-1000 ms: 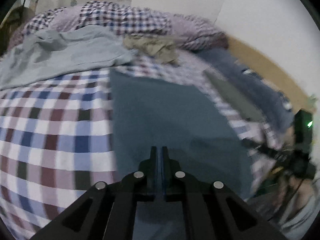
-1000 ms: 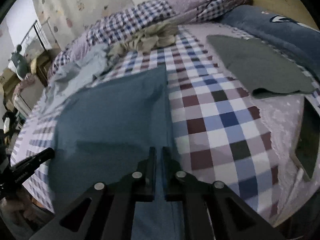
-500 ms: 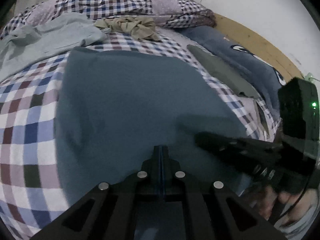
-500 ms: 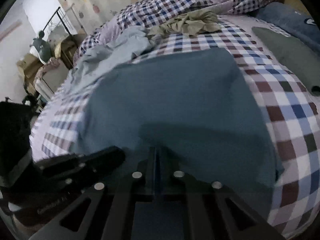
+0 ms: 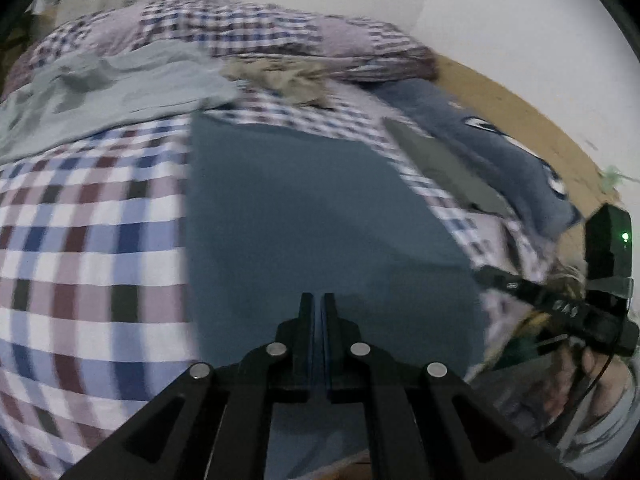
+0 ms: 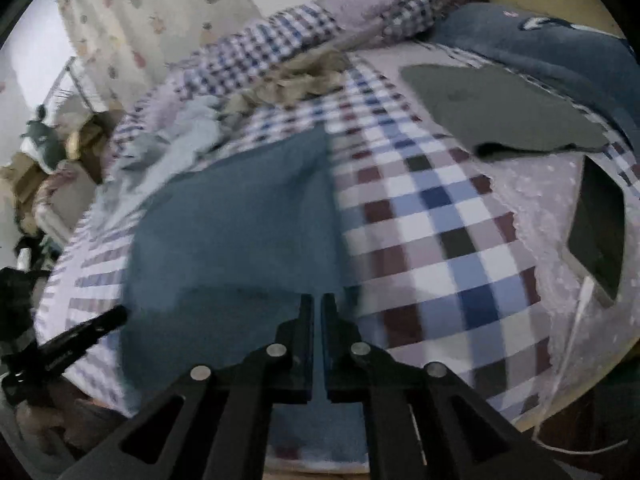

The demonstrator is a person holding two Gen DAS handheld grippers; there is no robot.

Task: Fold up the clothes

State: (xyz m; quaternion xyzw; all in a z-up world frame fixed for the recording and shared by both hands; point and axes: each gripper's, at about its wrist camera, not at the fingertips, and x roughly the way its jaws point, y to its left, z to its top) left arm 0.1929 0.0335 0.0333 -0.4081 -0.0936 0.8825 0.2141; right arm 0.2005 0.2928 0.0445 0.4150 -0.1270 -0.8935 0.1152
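Left wrist view: the left gripper [image 5: 318,300] is closed on the near edge of the blue-grey garment [image 5: 304,216], which lies flat on the checked bedspread [image 5: 88,232]. The right gripper [image 5: 486,273] appears at the garment's right edge.

Right wrist view: the right gripper [image 6: 318,300] pinches the same garment [image 6: 236,232] at its near right corner. A dark grey cloth [image 6: 500,108] lies well apart.

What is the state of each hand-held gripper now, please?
Left hand-held gripper: closed on the near edge of the teal cloth.
Right hand-held gripper: closed on the same cloth's near edge.
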